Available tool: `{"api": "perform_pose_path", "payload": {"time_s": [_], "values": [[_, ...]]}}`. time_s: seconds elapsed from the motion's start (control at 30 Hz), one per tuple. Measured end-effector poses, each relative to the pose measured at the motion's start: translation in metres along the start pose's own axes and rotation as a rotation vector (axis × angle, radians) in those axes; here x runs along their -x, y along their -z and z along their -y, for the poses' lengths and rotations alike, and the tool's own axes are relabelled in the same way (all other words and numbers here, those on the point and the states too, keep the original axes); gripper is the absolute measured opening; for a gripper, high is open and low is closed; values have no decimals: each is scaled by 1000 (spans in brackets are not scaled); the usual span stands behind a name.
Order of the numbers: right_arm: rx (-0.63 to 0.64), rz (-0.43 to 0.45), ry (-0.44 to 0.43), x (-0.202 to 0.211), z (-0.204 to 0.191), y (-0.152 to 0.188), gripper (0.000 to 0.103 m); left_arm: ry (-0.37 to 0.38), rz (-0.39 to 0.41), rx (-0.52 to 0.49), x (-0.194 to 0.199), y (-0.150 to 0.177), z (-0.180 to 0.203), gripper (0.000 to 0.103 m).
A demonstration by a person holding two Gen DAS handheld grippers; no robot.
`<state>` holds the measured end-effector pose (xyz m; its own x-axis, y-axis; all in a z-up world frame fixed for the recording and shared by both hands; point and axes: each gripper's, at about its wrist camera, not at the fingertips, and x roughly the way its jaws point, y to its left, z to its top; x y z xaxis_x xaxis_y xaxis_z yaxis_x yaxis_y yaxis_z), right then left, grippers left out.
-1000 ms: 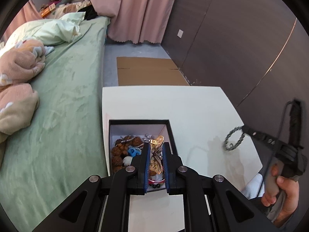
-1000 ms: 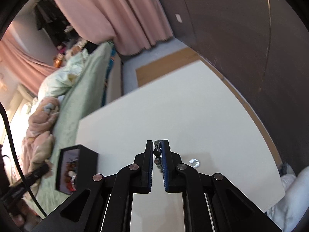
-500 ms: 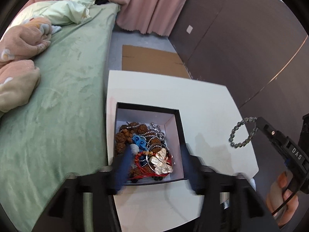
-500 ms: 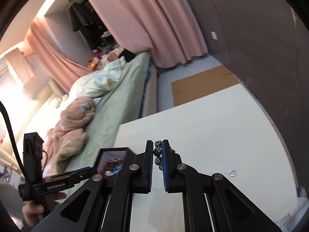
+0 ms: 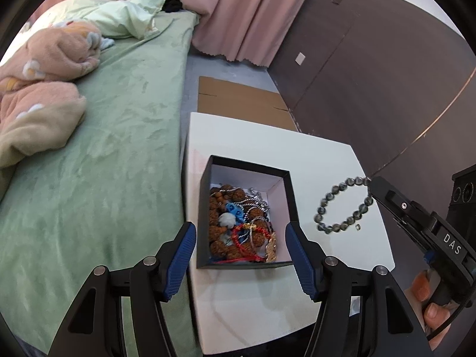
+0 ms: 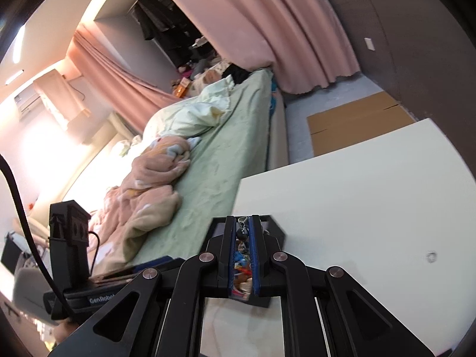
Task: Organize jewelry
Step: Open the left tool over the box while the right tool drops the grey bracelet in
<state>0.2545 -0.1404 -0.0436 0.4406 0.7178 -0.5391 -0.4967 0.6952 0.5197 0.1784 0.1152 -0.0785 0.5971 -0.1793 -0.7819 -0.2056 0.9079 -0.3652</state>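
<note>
The left tongs [image 5: 241, 255] are nearest the lens in the left wrist view, their blue-padded fingers spread wide with nothing between them, straddling the near corners of the black box [image 5: 205, 208] from above. The box sits at the bed-side edge of the white counter [image 5: 321, 160], open-topped, with matte black walls and a pale lining. Inside lies a tangle: knobbly brown seed beads, a red cord, a flat gold charm, a blue piece and fine silver chain.

The coming move turns on the bracelet [image 5: 342, 205]. The right tongs [image 5: 369, 183] hold it, pressed together on one bead, so the loop of round, dark grey-green glossy beads hangs freely below and to the box side of the tips. It dangles just beside the box's right wall, over bare counter, not yet above the opening. The box therefore lies left of the bracelet in this view, and the right hand is the nearer one for the drop. The loop's long axis runs roughly parallel to the box's right wall. In the right wrist view the same pinch shows as a single dark bead between the narrow blue pads [image 6: 254, 253], with the box's colours visible through the slot beyond.

A tiny pale item [image 5: 358, 226], possibly a ring, lies on the counter just beside the hanging loop; it is too small to be sure.

Beyond the counter are flat cardboard [image 5: 238, 98] on the floor, a green bed [image 5: 119, 119] with a plush pink blanket [image 5: 38, 83], and pink curtains [image 5: 247, 15].
</note>
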Motion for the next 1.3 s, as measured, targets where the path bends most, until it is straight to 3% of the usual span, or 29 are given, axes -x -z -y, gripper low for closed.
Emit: {"api": "perform_pose_path", "payload": {"time_s": [0.3, 0.4, 0.47, 0.5, 0.53, 0.87, 1.2, 1.27, 1.3], "values": [[-40, -24, -57, -28, -9, 3, 10, -4, 3, 69, 9, 10, -19, 64], [-63, -73, -78, -46, -11, 3, 12, -4, 8, 87, 9, 11, -22, 64], [-86, -109, -65, -57, -7, 4, 30, -4, 7, 92, 8, 10, -21, 64], [-93, -115, -56, -59, -6, 5, 44, -6, 7, 93, 9, 10, -21, 64], [-98, -111, -37, -60, -5, 6, 47, -8, 8, 92, 9, 11, -20, 64], [-84, -108, 0, -36, 0, 10, 48, 2, -5, 68, -2, 10, -6, 64], [-106, -80, 85, 2, 36, 0, 48, 22, 0, 32, -7, 9, 19, 64], [-111, -81, 106, 7, 45, -1, 51, 26, 4, 27, -8, 8, 23, 64], [-113, -84, 115, 9, 48, -1, 57, 26, 7, 25, -8, 8, 25, 64]]}}
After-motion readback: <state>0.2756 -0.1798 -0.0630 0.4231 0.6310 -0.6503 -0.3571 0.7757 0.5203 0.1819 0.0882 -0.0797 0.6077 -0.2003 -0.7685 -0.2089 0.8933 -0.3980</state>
